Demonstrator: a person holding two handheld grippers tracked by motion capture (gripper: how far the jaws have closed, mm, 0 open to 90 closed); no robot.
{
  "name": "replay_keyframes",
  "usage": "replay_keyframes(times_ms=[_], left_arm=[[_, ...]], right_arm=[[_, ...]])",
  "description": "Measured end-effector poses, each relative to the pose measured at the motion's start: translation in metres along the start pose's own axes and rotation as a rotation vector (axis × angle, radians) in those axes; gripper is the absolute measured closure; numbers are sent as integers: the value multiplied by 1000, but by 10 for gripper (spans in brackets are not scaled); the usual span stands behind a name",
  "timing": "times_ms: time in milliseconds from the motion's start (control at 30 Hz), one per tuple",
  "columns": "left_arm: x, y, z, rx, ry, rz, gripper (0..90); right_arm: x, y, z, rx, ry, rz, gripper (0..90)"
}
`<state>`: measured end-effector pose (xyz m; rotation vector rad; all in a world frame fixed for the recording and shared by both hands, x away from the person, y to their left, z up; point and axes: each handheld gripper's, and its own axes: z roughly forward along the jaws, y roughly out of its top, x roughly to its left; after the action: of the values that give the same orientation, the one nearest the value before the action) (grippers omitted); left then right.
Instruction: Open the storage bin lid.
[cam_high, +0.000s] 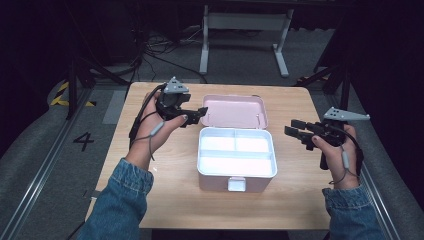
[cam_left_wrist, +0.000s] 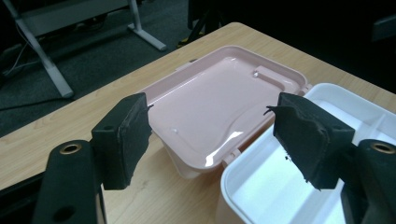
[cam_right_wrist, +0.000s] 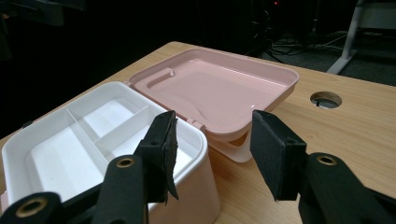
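Both spread, empty: left gripper (cam_high: 199, 115) over the table's (cam_high: 150, 200) far-left edge, hiding lid (cam_high: 235, 111) corner; right gripper (cam_high: 294, 131) near the right edge, beside lunch box (cam_high: 236, 172).

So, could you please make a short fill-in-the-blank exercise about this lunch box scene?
1. The lid of the lunch box is ____ in colour.
2. The white tray inside has ____ compartments.
3. The lid lies flat, so the box is ____.
4. Between the fingers of the left gripper and the right gripper there is ____.

Missing words: pink; three; open; nothing
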<state>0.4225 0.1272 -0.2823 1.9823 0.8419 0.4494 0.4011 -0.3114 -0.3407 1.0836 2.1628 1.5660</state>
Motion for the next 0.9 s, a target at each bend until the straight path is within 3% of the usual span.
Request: replay_keyframes(times_ms=[300,367,500,633,700,733,833,900], left_arm=[[-3,-24,-48,-35,-15,29,270],[0,-33,-56,-22,-20,35,269],[3,-55,-71,34,26,52,264],[2,-76,-79,58,83,46,261],[2,-80,-80,58,83,31,265],[5,-87,-81,102,82,13,271],[9,-91,-84,124,108,14,265],[13,-97,-86,137,127,-10,262]], right_arm=[[-2,0,-3,26,-4,4,505],[-4,-2,-7,37,-12,5,501],[-6,-6,-12,71,-27,11,491],[-8,-10,-16,104,-47,10,485],[-8,-11,-16,115,-57,9,484],[-9,-13,-17,131,-61,6,483],[-9,-15,-17,148,-69,1,481],[-10,-17,-18,171,-76,0,475]])
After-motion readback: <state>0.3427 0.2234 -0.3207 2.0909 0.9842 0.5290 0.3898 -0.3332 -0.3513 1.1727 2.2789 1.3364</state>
